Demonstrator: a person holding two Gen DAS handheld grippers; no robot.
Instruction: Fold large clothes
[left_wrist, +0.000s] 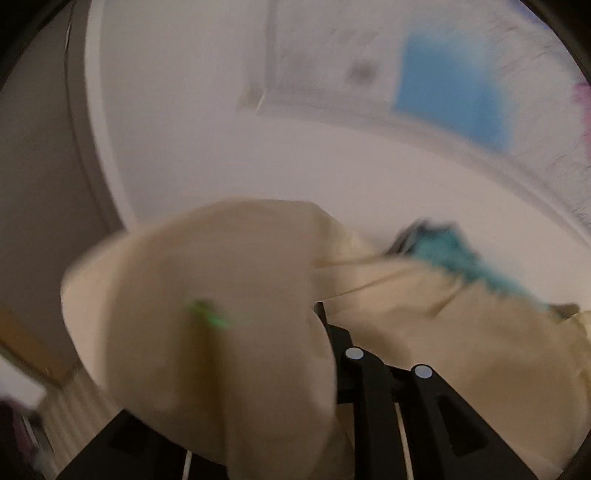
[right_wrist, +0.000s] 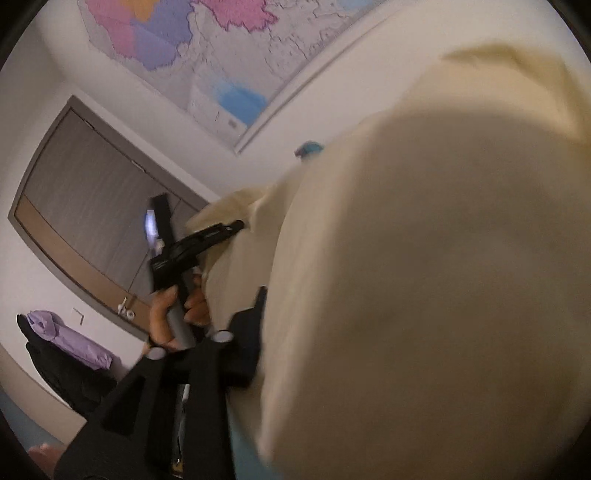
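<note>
1. Tongs first: the left tongs (right_wrist: 232, 226), seen from the right wrist view and carried by a hand (right_wrist: 173, 317), have their jaws near together and pinch an edge of the cream garment (right_wrist: 424, 258).
2. The right tongs (right_wrist: 221, 325) are half buried under the same cloth, so I cannot tell how far they stand open or whether they grip it.
3. The garment hangs in the air between the two tools. It drapes over both sets of fingers and fills the right side of that view.
4. A teal patch (left_wrist: 469, 262) shows at the cloth's far edge, too blurred to name.
5. Beyond lies open room up to a white wall (left_wrist: 221, 129) bearing a map (right_wrist: 221, 55).
6. A grey door (right_wrist: 92, 206) stands at the left, with a purple garment (right_wrist: 70, 339) on dark clothes below it.
</note>
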